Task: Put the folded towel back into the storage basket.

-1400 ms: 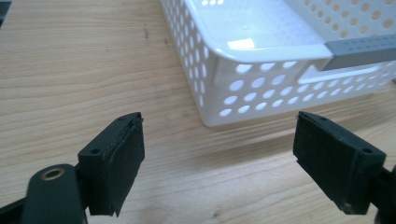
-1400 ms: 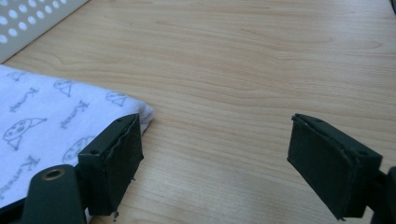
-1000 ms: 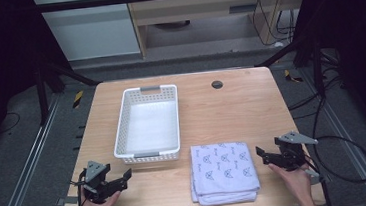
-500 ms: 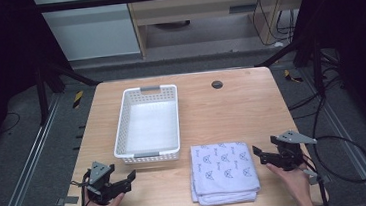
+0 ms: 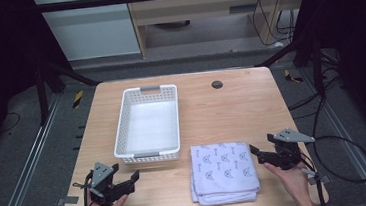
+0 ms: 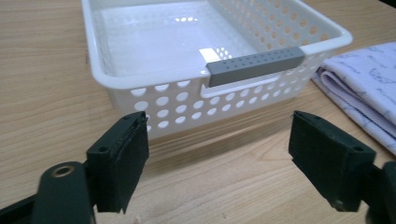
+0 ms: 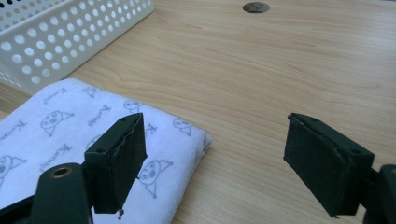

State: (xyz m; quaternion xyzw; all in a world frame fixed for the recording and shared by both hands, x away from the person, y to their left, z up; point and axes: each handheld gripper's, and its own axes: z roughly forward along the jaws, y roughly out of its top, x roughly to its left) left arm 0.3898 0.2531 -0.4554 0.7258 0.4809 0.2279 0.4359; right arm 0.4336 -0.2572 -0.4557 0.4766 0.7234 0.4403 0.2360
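My left gripper [image 5: 127, 182] released, jaws wide, near counter's front-left corner, facing basket [image 5: 147, 123]. Right gripper [image 5: 260, 156] also released, just beside towel [image 5: 223, 172] at its right edge. Towel lies folded at front edge, centre, touching nothing I hold. Risk: pinching only the top layer would unfold the stack on lifting. Basket empty, just behind towel; its near wall stands between. Dark hole [image 5: 217, 84] near back edge.
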